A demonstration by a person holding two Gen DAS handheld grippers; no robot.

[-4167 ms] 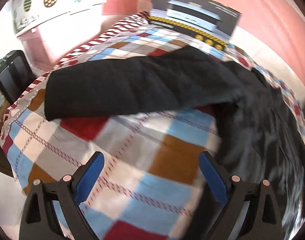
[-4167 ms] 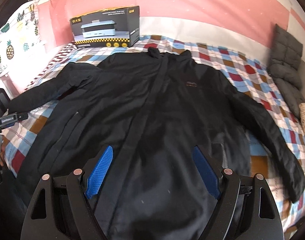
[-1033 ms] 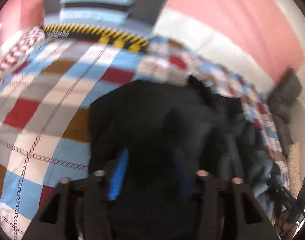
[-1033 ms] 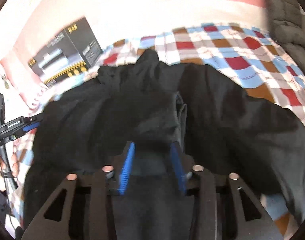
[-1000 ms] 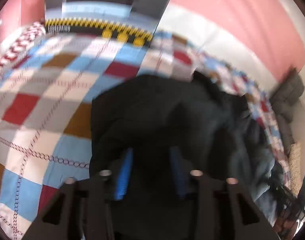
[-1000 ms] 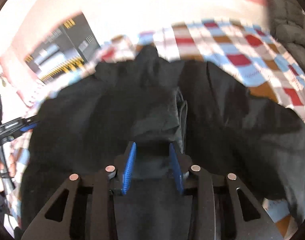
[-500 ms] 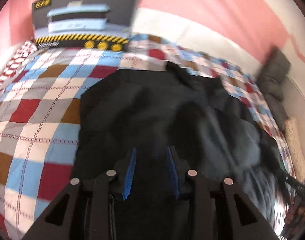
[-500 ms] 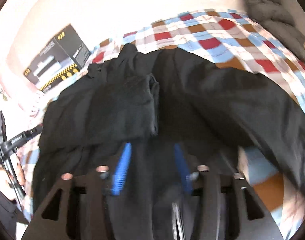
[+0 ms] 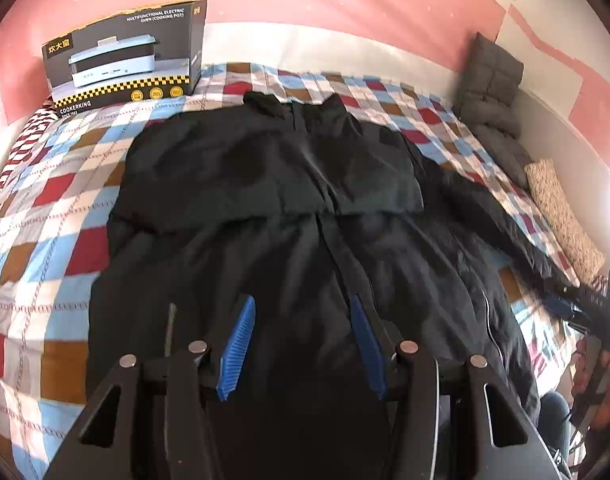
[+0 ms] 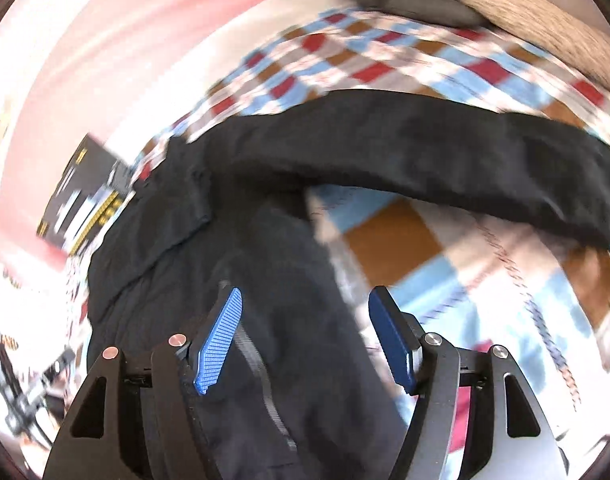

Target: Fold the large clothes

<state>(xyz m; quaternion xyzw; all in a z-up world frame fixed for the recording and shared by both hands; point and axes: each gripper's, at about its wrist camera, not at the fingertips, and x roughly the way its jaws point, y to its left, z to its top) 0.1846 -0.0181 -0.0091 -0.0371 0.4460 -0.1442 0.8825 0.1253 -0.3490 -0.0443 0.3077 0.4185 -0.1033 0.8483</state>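
A bed [image 9: 57, 216] covered in a checked sheet of red, blue, brown and white squares fills both views, set against a pink and white wall [image 9: 345, 4]. A large black jacket [image 9: 289, 240] lies spread on its front across the middle of the bed, collar toward the wall. Its one sleeve [image 9: 265, 176] is folded flat across the chest, forming a straight edge from side to side. The other sleeve [image 10: 445, 168] stretches out over the bare sheet in the right wrist view, which is blurred. The zip runs down the jacket's middle toward the camera.

At the head of the bed stands a dark cardboard box [image 9: 125, 60] printed with a cooking pot, touching the wall. A grey quilted cushion [image 9: 491, 84] leans in the far corner, with a speckled beige bolster [image 9: 561, 212] just beside it along the bed's edge.

The left gripper [image 9: 301, 344] hangs over the lower part of the jacket, its blue-padded jaws opening, with only the cloth beneath them and nothing pinched. The right gripper [image 10: 305, 336] hangs over the jacket's side edge where the cloth meets the sheet; its jaws are opening too, wide apart and holding nothing
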